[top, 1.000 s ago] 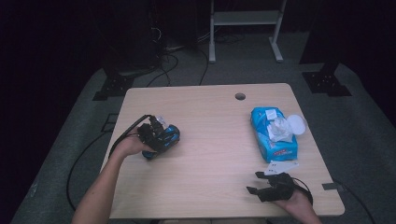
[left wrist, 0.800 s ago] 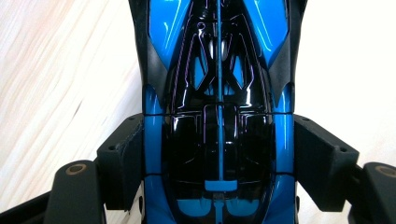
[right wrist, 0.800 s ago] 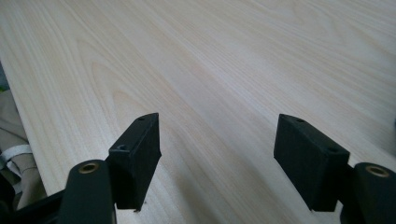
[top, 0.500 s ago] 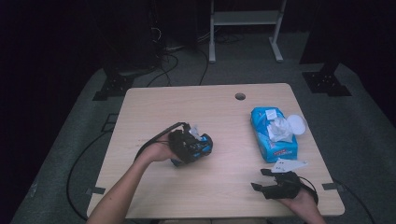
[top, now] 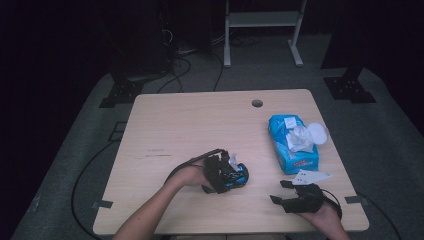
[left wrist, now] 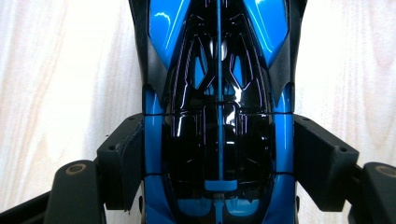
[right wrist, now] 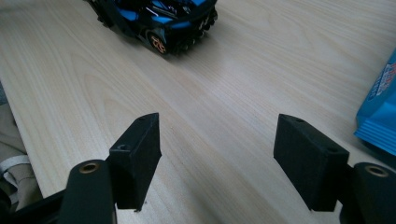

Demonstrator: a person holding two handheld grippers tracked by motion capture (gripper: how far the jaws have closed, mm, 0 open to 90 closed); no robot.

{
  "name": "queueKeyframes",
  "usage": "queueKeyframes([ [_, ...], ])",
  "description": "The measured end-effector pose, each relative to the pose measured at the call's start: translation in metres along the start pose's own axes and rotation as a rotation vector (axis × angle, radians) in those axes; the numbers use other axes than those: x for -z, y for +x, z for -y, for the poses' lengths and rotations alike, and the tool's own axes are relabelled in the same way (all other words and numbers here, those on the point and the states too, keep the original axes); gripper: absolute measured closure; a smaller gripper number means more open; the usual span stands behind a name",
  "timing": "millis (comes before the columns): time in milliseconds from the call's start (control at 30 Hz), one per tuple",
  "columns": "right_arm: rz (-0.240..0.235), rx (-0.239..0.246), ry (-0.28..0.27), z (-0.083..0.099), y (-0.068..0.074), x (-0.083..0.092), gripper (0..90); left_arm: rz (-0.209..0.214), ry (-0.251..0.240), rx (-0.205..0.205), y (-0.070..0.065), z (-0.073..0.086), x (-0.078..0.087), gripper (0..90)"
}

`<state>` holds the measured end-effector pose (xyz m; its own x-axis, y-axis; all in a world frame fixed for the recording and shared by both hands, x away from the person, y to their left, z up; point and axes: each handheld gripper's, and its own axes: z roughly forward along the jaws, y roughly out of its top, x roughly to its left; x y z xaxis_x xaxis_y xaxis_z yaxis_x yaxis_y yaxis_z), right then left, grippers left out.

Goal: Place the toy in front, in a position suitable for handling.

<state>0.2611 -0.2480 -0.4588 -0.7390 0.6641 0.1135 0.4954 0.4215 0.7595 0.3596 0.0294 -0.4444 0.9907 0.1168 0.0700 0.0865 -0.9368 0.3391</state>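
A blue and black toy car [top: 242, 174] is on the wooden table [top: 200, 120], near its front middle. My left gripper [top: 231, 176] is shut on it. In the left gripper view the car [left wrist: 218, 93] lies lengthwise between the jaws, and the pads [left wrist: 125, 158] press on both its sides. My right gripper [top: 280, 192] rests low at the front right with its jaws open and nothing between them. In the right gripper view my right gripper [right wrist: 217, 158] stands over bare wood, and the car [right wrist: 159, 18] is farther off at the top.
A blue pack of wipes [top: 292, 145] with its white lid flipped open lies at the right side of the table, and its edge [right wrist: 380, 112] is close to my right gripper. A cable hole [top: 257, 103] sits near the far edge. Dark floor and stands surround the table.
My left hand has carried the toy car from the table's left side rightward and nearer the front edge. The right gripper has stayed where it was.
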Motion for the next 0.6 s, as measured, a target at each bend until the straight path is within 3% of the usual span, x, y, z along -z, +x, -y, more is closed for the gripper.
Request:
queueKeyframes([
  [300, 0.001, 0.0, -0.004, -0.0007, 0.0, -0.0002, 30.8, 0.008, 0.005, -0.007, -0.0017, -0.0007, -0.0037, 25.9],
  [600, 0.009, 0.002, 0.0, -0.0015, 0.0009, 0.0005, 32.6, 0.024, -0.025, 0.01, -0.0014, 0.0026, -0.0041, 25.7],
])
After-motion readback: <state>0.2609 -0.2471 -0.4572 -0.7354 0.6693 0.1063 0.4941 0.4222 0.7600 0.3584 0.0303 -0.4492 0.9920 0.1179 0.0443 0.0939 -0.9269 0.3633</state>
